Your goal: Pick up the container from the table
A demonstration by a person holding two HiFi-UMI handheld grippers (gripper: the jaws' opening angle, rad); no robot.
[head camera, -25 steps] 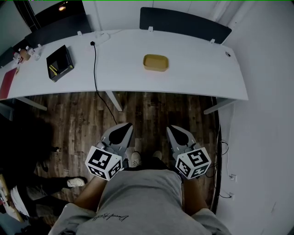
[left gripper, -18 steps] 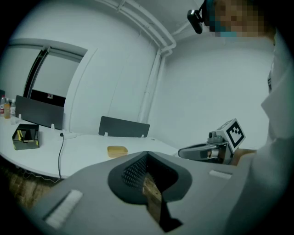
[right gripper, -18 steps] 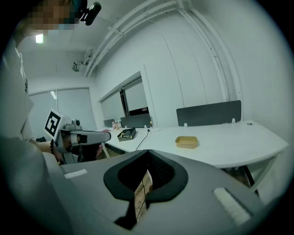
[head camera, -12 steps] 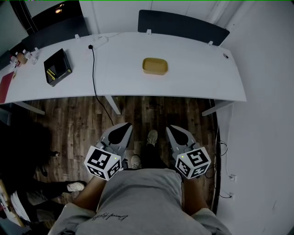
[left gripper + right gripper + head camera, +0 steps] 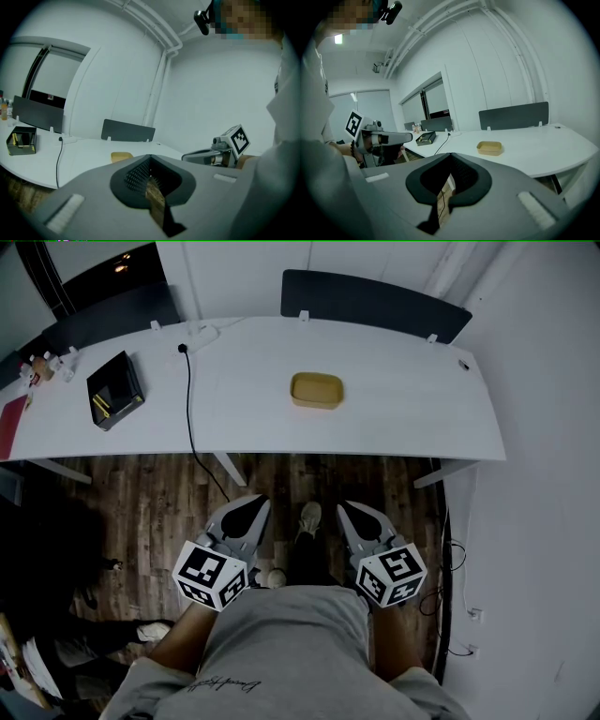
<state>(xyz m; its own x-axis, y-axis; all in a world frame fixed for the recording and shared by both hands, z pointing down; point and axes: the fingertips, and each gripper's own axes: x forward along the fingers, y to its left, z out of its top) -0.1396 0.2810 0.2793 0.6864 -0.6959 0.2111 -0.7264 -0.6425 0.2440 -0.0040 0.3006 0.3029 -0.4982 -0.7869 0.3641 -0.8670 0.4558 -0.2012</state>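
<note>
A shallow yellow container (image 5: 316, 390) sits alone near the middle of the curved white table (image 5: 412, 418). Both grippers hang low over the wooden floor, close to my body and well short of the table's near edge. My left gripper (image 5: 252, 504) and right gripper (image 5: 350, 510) are shut, with nothing between their jaws. The left gripper view has the container (image 5: 122, 156) beyond the closed jaws and the right gripper (image 5: 211, 154) off to the side. In the right gripper view the container (image 5: 489, 148) lies ahead on the table, and the left gripper (image 5: 389, 138) is at the left.
A black box (image 5: 114, 390) and a black cable (image 5: 187, 399) lie on the table's left part, with small bottles (image 5: 42, 365) at the far left. Dark divider panels (image 5: 375, 298) stand behind the table. Table legs (image 5: 228, 468) reach the floor. Another person's legs (image 5: 84, 643) are at the lower left.
The table has drifted slightly in the head view as the person steps forward, and a shoe now shows between the grippers. Both grippers stay shut in the same place.
</note>
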